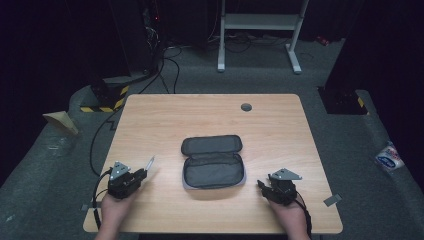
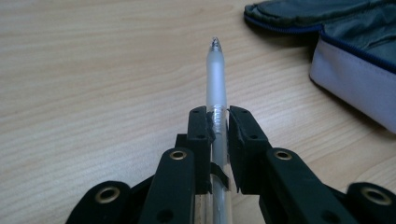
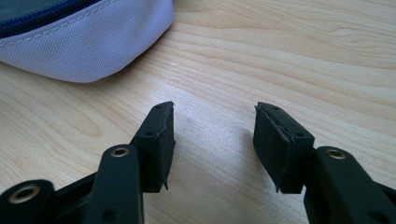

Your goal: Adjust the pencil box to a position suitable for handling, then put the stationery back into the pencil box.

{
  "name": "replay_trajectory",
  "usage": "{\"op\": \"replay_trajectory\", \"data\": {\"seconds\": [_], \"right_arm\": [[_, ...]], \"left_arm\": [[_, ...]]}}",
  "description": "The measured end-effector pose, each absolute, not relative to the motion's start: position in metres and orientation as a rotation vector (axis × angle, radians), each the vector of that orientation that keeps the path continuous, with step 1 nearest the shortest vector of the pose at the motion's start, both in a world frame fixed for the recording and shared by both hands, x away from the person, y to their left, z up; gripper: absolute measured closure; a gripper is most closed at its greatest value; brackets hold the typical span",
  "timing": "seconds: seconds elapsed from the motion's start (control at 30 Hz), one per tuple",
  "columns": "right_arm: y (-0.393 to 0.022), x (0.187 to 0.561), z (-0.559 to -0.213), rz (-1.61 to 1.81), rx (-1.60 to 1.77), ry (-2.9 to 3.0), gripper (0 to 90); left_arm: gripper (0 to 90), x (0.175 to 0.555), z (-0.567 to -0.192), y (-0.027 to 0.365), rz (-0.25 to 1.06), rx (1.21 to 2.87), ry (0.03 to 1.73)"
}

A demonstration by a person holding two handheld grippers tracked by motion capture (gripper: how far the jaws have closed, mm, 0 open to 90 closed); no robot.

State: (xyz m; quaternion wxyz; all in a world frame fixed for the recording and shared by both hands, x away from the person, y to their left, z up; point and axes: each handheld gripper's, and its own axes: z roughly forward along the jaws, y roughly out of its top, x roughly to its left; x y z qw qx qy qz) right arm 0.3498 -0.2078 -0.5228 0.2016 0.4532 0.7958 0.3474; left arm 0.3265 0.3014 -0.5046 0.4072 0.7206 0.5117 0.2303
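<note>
A frosted clear pen (image 2: 216, 79) sticks out forward from my left gripper (image 2: 218, 122), whose jaws are shut on its barrel. In the high view the pen (image 1: 149, 162) points up and right from the left gripper (image 1: 142, 173) at the table's front left. An open grey pencil case (image 1: 213, 161) with a pale outer shell lies in the middle of the table, lid flipped back. My right gripper (image 3: 214, 123) stands open just above the wood, nothing between its fingers, beside the pale case wall (image 3: 93, 44). It sits at the front right (image 1: 261, 186).
The wooden table (image 1: 210, 112) has a grey cable grommet (image 1: 246, 107) near its far edge. Bare wood lies between each gripper and the case. Beyond the table are a white stand's legs (image 1: 260, 30), cables and a yellow-black striped block (image 1: 107, 102) on the floor.
</note>
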Motion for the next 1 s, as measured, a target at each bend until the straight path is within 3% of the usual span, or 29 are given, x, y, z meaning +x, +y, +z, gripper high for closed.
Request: {"op": "replay_trajectory", "data": {"seconds": [0.6, 1.0], "right_arm": [[-0.207, 0.349, -0.523, 0.962, 1.247, 2.23, 44.8], [-0.207, 0.35, -0.523, 0.96, 1.257, 2.226, 44.2]], "left_arm": [[79.1, 0.315, -0.474, 0.262, 0.641, 1.774, 1.099], [79.1, 0.333, -0.46, 0.248, 0.616, 1.78, 1.063]]}}
